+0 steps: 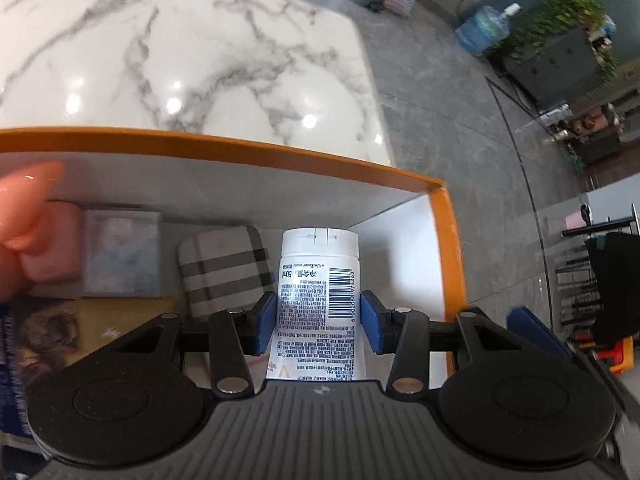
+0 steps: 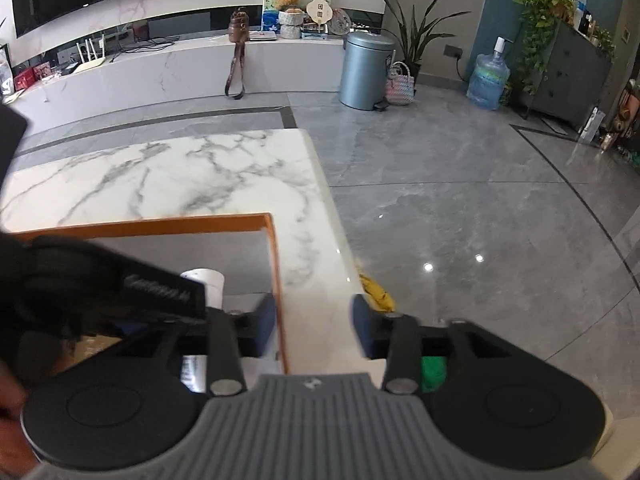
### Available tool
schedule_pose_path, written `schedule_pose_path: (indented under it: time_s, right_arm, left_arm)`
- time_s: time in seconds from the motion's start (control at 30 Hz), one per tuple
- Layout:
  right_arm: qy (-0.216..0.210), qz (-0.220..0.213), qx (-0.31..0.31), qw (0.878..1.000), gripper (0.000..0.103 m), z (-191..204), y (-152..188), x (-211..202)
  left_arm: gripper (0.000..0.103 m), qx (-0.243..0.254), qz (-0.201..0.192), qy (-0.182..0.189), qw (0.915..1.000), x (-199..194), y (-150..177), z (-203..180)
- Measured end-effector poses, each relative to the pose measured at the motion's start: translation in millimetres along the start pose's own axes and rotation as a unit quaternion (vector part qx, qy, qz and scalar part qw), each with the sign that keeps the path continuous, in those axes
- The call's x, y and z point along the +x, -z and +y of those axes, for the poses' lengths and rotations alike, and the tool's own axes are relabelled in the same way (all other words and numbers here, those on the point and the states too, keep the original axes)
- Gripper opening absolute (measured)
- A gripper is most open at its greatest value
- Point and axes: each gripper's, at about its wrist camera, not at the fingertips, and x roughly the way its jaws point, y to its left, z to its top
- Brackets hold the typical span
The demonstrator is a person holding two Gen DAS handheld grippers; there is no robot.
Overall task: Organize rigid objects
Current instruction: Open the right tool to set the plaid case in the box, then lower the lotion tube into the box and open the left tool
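My left gripper (image 1: 319, 322) is shut on a white tube with a barcode label (image 1: 320, 280), cap pointing away, held inside the orange-rimmed box (image 1: 448, 240) near its right wall. The box holds a grey plaid case (image 1: 224, 268), a grey square box (image 1: 122, 252) and a pink container (image 1: 48, 248). In the right wrist view my right gripper (image 2: 315, 326) is open and empty above the box's right rim (image 2: 278, 280) and the marble table (image 2: 200, 176). The tube's cap (image 2: 206, 284) shows behind the left gripper's body (image 2: 80, 284).
A yellow object (image 2: 378, 294) lies at the table's right edge, and something green (image 2: 432, 372) shows below my right gripper. Grey tiled floor (image 2: 460, 200) lies to the right, with a bin (image 2: 366, 70) and a water jug (image 2: 488, 76) far off.
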Motion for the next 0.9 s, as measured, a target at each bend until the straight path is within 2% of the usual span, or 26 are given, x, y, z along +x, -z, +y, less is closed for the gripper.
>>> schedule_pose_path:
  time_s: [0.13, 0.27, 0.37, 0.47, 0.57, 0.7, 0.77, 0.8, 0.9]
  right_arm:
    - [-0.005, 0.004, -0.013, 1.0, 0.051, -2.3, 2.1, 2.2]
    - [0.001, 0.006, -0.028, 1.0, 0.054, 0.3, 3.2, 3.1]
    - [0.004, 0.009, -0.028, 1.0, 0.058, 1.2, 3.8, 2.7]
    - [0.006, 0.008, -0.029, 1.0, 0.058, 2.0, 4.7, -2.3]
    - [0.005, -0.005, -0.022, 1.0, 0.057, 2.3, 5.3, -14.4]
    - [-0.025, -0.024, -0.021, 0.999, 0.044, 9.1, 6.1, -37.1]
    - [-0.057, -0.014, -0.038, 0.998, 0.038, 17.2, 8.5, -42.4]
    - [-0.073, 0.002, -0.043, 0.996, 0.032, 20.7, 9.7, -41.5]
    - [-0.099, 0.089, -0.07, 0.989, 0.022, 35.3, 13.2, -18.4]
  left_arm:
    - [0.052, -0.016, 0.009, 0.001, 0.9998, 13.9, -3.7, 1.1]
    - [0.051, -0.007, 0.017, 0.003, 0.9998, 14.8, -4.1, -1.0]
    - [0.051, -0.002, 0.019, 0.002, 0.9998, 8.5, -1.4, -0.2]
    - [0.042, 0.004, 0.021, 0.009, 0.9997, -2.2, 0.9, 2.4]
    - [0.042, 0.039, 0.008, 0.002, 0.9992, -22.5, 6.9, 2.7]
    - [0.042, 0.091, -0.017, -0.017, 0.9955, -55.8, 21.1, 10.4]
    - [0.041, 0.112, -0.029, -0.02, 0.9931, -73.3, 29.8, 15.0]
    - [0.041, 0.122, -0.036, -0.022, 0.9916, -81.5, 34.6, 17.9]
    - [0.041, 0.15, -0.054, -0.027, 0.9868, -101.9, 49.5, 25.4]
